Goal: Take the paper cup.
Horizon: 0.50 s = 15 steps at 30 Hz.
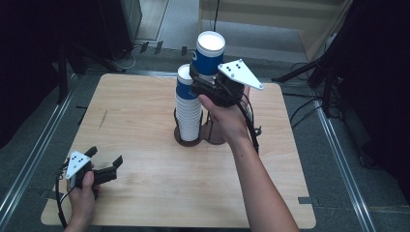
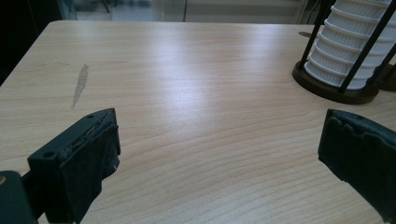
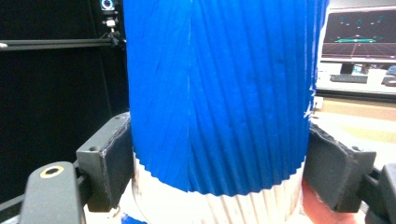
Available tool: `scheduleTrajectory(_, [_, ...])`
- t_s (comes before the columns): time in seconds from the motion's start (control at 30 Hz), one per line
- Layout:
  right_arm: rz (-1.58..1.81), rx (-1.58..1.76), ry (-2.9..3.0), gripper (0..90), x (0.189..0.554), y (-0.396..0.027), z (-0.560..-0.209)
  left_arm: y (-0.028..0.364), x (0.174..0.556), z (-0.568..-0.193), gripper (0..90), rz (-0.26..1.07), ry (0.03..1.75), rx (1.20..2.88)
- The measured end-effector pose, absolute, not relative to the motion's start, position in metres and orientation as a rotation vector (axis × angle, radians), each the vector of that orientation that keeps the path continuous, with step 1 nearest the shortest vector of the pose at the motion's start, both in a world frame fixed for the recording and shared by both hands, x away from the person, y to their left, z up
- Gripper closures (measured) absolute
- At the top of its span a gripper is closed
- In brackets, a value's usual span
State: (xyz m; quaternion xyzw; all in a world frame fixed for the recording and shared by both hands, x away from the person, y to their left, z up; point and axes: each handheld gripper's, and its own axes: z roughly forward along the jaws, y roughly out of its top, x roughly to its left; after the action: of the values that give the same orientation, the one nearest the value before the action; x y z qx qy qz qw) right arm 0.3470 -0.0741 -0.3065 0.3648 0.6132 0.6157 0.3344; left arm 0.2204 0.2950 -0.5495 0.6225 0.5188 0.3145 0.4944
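The right gripper's (image 1: 205, 79) fingers (image 3: 105, 161) clamp a blue paper cup (image 1: 209, 53), rim cut off in its view; the left gripper's (image 1: 104, 162) fingers (image 2: 84, 158) spread wide over the table (image 1: 145, 135).

Table (image 2: 187, 84) is pale wood-grain laminate, smooth with a soft sheen, one dull grey scuff (image 2: 80, 85) on it. Held cup (image 3: 219, 93) looks like paper, finely ribbed matt blue sleeve over a white pleated base; the stacked cups (image 2: 355, 46) show the same white ribbed walls, sitting in a holder (image 2: 334, 86) with thin black rods and a dark matt round base. Gripper jaw pads (image 2: 91, 163) are black, matt, slightly rough rubbery covering on hard black plastic; top plate (image 1: 240, 73) is flat light grey, matt
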Motion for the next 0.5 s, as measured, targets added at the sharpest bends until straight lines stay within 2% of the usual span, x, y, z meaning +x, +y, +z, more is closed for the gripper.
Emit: scheduleTrajectory(0.5, [1.538,1.009,1.569,18.2,0.341,-0.12,-0.322,0.294,0.221,-0.55,0.0,0.769,1.263,1.514])
